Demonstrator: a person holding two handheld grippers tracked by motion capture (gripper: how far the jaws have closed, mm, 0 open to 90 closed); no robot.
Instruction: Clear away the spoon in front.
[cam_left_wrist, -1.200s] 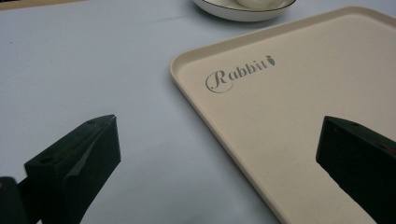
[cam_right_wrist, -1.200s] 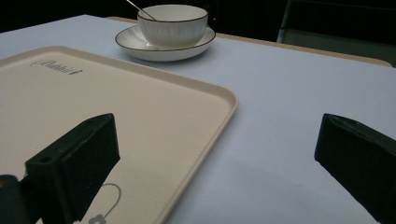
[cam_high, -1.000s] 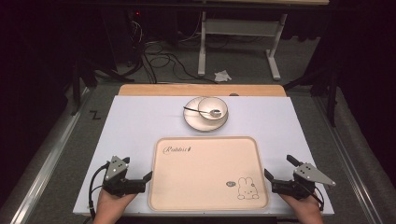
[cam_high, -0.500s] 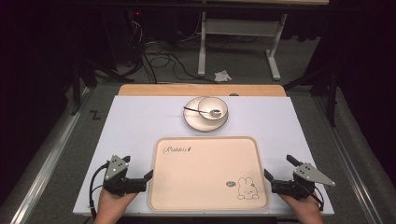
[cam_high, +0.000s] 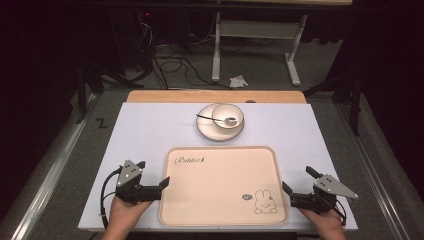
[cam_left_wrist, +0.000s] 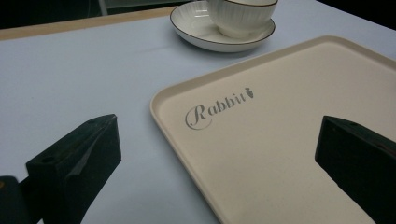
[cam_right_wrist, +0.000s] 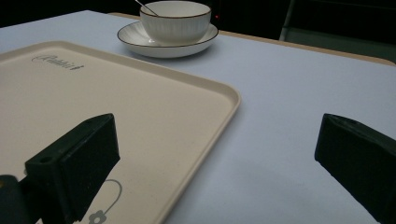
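Observation:
A cream tray (cam_high: 220, 185) printed with "Rabbit" and a small bunny lies flat at the near middle of the white table (cam_high: 150, 125). My left gripper (cam_high: 152, 173) rests at the tray's left edge, open, and the tray rim (cam_left_wrist: 289, 126) runs between its jaws. At the right edge my right gripper (cam_high: 298, 179) is open too, one jaw over the tray (cam_right_wrist: 116, 93) and one over the table. Neither holds anything. Behind the tray a white bowl (cam_high: 228, 115) with a spoon (cam_high: 210, 118) in it stands on a saucer (cam_high: 207, 127).
A wooden strip (cam_high: 215, 96) borders the table's far edge. Beyond it are the floor, cables (cam_high: 170, 60) and a white desk frame (cam_high: 255, 35). The bowl (cam_right_wrist: 175, 21) and saucer (cam_left_wrist: 201, 32) stand a short way past the tray's far rim.

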